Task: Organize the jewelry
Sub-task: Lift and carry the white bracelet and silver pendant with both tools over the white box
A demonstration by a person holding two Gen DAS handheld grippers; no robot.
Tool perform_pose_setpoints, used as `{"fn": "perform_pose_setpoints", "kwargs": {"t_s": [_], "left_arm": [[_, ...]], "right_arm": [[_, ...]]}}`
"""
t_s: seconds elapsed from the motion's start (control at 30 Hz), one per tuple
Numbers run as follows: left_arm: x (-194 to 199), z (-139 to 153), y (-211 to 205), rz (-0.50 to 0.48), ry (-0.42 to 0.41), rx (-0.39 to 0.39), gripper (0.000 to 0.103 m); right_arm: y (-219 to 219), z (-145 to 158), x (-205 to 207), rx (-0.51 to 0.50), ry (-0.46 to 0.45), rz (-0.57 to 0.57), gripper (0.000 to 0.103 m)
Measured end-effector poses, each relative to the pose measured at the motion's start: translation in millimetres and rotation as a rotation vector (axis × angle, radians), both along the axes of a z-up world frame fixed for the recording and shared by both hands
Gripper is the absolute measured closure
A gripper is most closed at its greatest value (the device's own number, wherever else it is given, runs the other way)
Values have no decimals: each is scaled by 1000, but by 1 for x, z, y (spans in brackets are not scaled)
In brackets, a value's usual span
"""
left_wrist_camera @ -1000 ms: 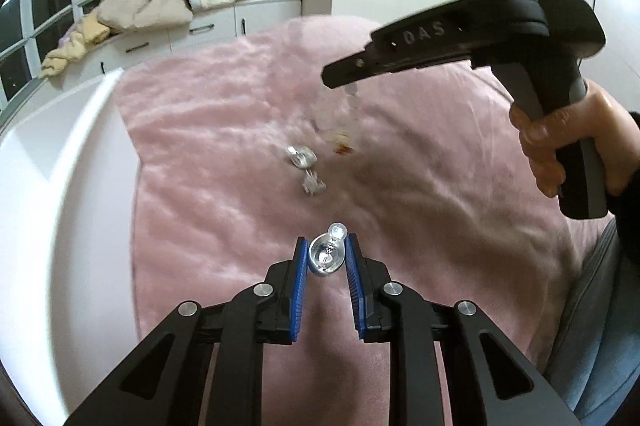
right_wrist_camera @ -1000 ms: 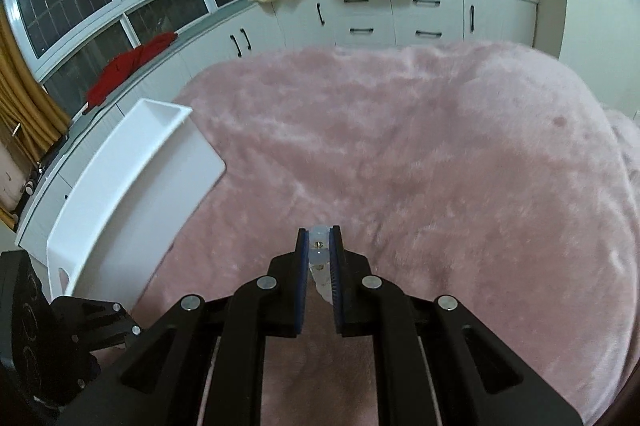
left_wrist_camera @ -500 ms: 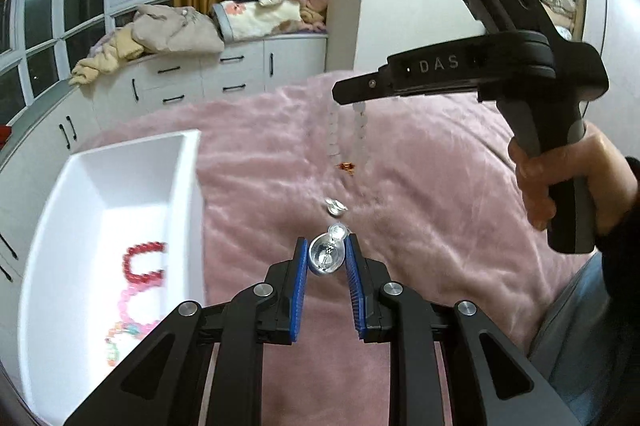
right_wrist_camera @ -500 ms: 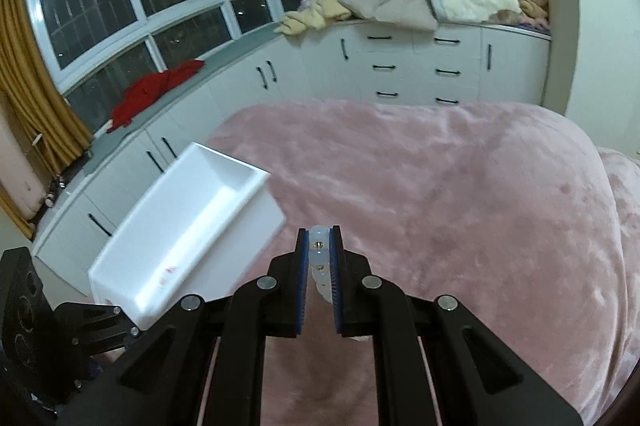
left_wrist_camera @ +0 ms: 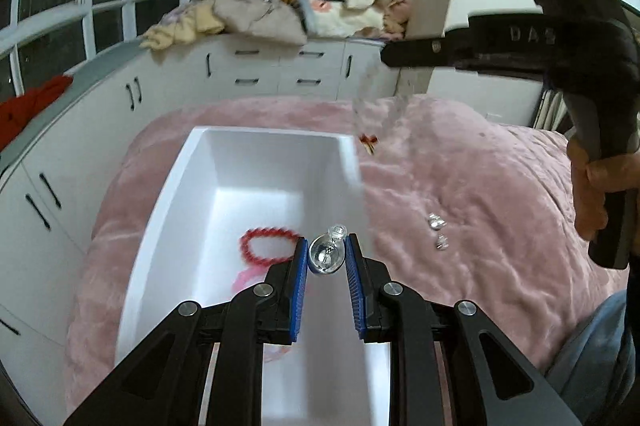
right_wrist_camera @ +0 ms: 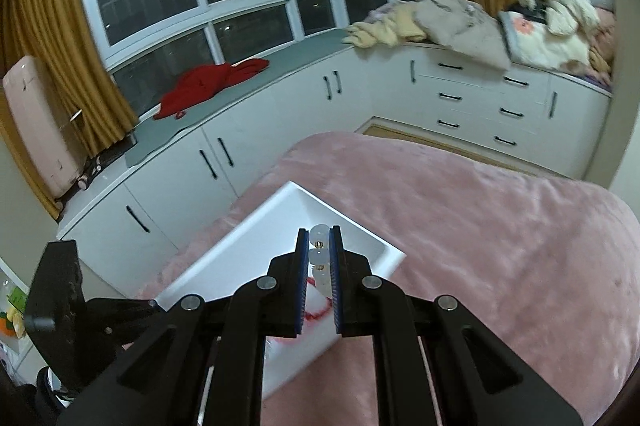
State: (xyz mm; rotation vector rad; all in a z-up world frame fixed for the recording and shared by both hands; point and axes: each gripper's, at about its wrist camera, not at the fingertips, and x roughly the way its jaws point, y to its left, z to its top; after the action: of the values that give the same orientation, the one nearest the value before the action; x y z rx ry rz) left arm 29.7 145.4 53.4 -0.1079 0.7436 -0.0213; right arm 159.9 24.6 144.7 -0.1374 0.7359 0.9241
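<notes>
My left gripper [left_wrist_camera: 327, 256] is shut on a shiny silver ring [left_wrist_camera: 326, 255], held over the near right part of a white tray [left_wrist_camera: 256, 162] that rests on the pink blanket [left_wrist_camera: 460, 178]. A red bead bracelet [left_wrist_camera: 267, 245] and a pink one [left_wrist_camera: 245, 277] lie in the tray. My right gripper [right_wrist_camera: 319, 241] is shut on a pale bead bracelet [right_wrist_camera: 319, 251], high over the tray's [right_wrist_camera: 240, 250] far corner. In the left wrist view that bracelet [left_wrist_camera: 370, 114] hangs blurred from the right gripper [left_wrist_camera: 390, 56], with a red charm [left_wrist_camera: 368, 141] at its bottom.
Two small silver pieces [left_wrist_camera: 438, 231] lie on the blanket right of the tray. White drawer cabinets [right_wrist_camera: 480, 98] with piled clothes [right_wrist_camera: 440, 18] run behind the bed below dark windows. A hand [left_wrist_camera: 600, 194] grips the right tool's handle, and a jeans-clad leg [left_wrist_camera: 592, 346] is at the right edge.
Both grippers rose and swung left from over the blanket to over the white tray, each keeping its hold. The tray with its red bracelet came into full view.
</notes>
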Motion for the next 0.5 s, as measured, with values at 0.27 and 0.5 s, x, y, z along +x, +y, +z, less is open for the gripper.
{"fn": "perform_pose_setpoints", "kwargs": {"t_s": [0.27,0.5], "left_arm": [[6,-26,40,51,112,-8,79],[18,-51,36,34,200,20,79]], "right_arm": [[76,-30,1,-84,35,78,92],[108,-73,5,-173,73,96,92]]}}
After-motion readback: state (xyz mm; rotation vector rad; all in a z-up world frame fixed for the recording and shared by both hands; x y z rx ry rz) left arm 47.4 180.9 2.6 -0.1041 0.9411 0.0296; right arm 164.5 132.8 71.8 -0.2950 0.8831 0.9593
